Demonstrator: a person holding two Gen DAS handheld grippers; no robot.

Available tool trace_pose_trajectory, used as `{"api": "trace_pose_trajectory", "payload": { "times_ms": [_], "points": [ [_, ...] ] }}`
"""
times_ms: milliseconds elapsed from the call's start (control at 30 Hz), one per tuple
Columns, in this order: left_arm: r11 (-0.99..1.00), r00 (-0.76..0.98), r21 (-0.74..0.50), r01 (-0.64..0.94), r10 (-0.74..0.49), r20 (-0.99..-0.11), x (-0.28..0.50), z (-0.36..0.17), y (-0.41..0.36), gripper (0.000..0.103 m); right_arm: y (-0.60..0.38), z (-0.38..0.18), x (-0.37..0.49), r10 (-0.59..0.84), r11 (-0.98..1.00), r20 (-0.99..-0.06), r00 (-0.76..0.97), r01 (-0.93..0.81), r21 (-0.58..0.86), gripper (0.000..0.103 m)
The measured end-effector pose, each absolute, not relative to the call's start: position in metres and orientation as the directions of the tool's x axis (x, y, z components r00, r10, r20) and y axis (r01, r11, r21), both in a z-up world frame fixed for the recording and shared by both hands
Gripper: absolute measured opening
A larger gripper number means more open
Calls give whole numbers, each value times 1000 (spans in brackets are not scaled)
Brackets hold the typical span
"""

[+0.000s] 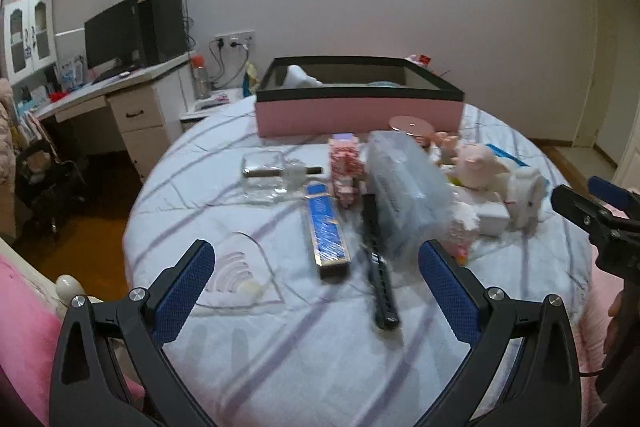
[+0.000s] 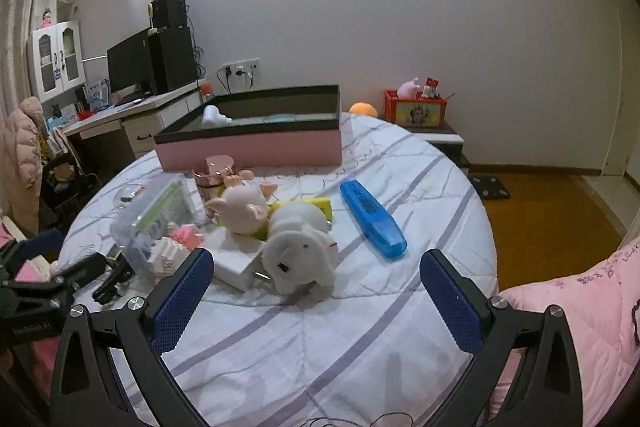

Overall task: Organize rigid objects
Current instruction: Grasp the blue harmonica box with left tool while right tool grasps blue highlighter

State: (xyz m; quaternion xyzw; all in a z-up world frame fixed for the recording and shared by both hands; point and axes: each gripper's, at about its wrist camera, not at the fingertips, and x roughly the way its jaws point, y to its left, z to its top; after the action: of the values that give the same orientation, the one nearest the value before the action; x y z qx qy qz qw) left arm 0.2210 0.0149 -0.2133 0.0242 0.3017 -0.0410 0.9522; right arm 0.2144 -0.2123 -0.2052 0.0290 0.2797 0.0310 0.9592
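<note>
A pink box with a dark rim [image 1: 356,109] stands open at the far side of a round bed [image 1: 280,327]; it also shows in the right wrist view [image 2: 248,147]. In front of it lie a blue flat box [image 1: 326,227], a black comb-like bar [image 1: 378,267], a clear plastic case [image 1: 408,195], a glass block [image 1: 262,175] and a pink patterned box [image 1: 344,167]. My left gripper [image 1: 316,283] is open and empty above the bar and the blue box. My right gripper [image 2: 316,287] is open and empty just before a white plush elephant [image 2: 300,251]. A blue case [image 2: 372,219] lies to the right.
A pink plush pig [image 2: 244,207], a rose-gold jar [image 2: 212,175], a white flat box [image 2: 236,267] and a yellow item [image 2: 320,205] crowd the middle. A desk with a monitor [image 1: 116,39] stands left. A pink quilt [image 2: 580,307] lies at the right.
</note>
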Motion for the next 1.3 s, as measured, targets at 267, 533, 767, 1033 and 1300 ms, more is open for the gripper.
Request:
{"api": "trace_pose_trajectory", "payload": {
  "times_ms": [267,533,767,1033,1300],
  "points": [
    [999,770,35,21,6,-638,253,-225,32,102,-229,-214,232,47,997,-563,825,-3,79,103],
    [998,711,14,59,-32,-703,280,-242,28,84,-244,-220,254,86,992,-578,811,-17,124,103],
    [992,704,51,115,-45,-709,296,-243,19,43,-257,-213,264,85,991,-568,819,-8,137,103],
    [993,710,30,110,-58,-701,293,-241,23,20,-282,-210,274,106,983,-573,812,3,186,103],
    [993,709,22,118,-69,-702,286,-239,29,21,-296,-210,286,106,983,-574,812,0,182,103]
  ]
}}
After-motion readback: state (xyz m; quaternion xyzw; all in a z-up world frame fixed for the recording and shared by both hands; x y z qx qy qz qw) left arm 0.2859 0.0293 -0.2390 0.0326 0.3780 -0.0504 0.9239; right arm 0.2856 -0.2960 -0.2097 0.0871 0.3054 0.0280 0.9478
